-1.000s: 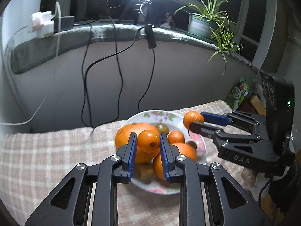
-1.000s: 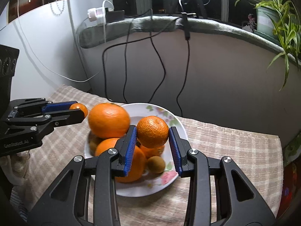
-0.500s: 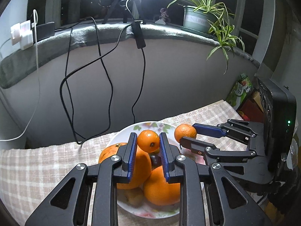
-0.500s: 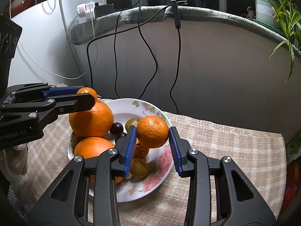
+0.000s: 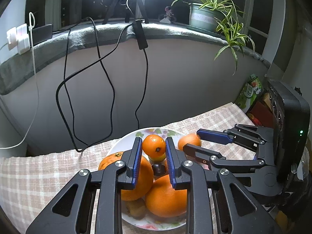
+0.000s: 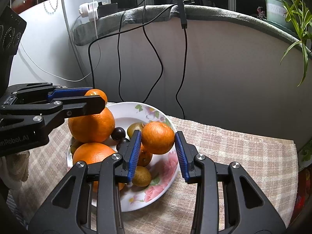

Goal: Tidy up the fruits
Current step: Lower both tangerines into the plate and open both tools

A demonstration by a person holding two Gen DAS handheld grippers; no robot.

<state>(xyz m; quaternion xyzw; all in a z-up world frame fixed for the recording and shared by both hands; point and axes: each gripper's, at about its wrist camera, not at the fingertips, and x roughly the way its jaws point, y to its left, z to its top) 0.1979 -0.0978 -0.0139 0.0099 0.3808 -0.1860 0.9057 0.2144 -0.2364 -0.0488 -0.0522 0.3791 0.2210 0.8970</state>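
A floral white plate (image 5: 124,143) (image 6: 124,117) sits on a checked cloth and holds two big oranges (image 5: 165,197) (image 6: 91,126), kiwis (image 6: 142,176) and dark small fruits (image 6: 118,133). Over the plate's far half, my left gripper (image 5: 153,142) is shut on a small orange (image 5: 153,145). The right wrist view shows that gripper (image 6: 97,95) at the left with the same small orange (image 6: 96,94). My right gripper (image 6: 158,134) is shut on a tangerine (image 6: 158,137) above the plate's right side. From the left wrist view, it (image 5: 192,140) reaches in from the right.
The checked cloth (image 6: 234,156) covers the table, which ends at a grey wall with black cables (image 5: 105,89) hanging down. A sill above carries a power strip (image 5: 18,39) and a potted plant (image 5: 204,17). Packets (image 5: 251,93) stand at the table's right end.
My left gripper has carried the small orange forward over the plate toward its far rim. The right gripper holds its tangerine in about the same spot.
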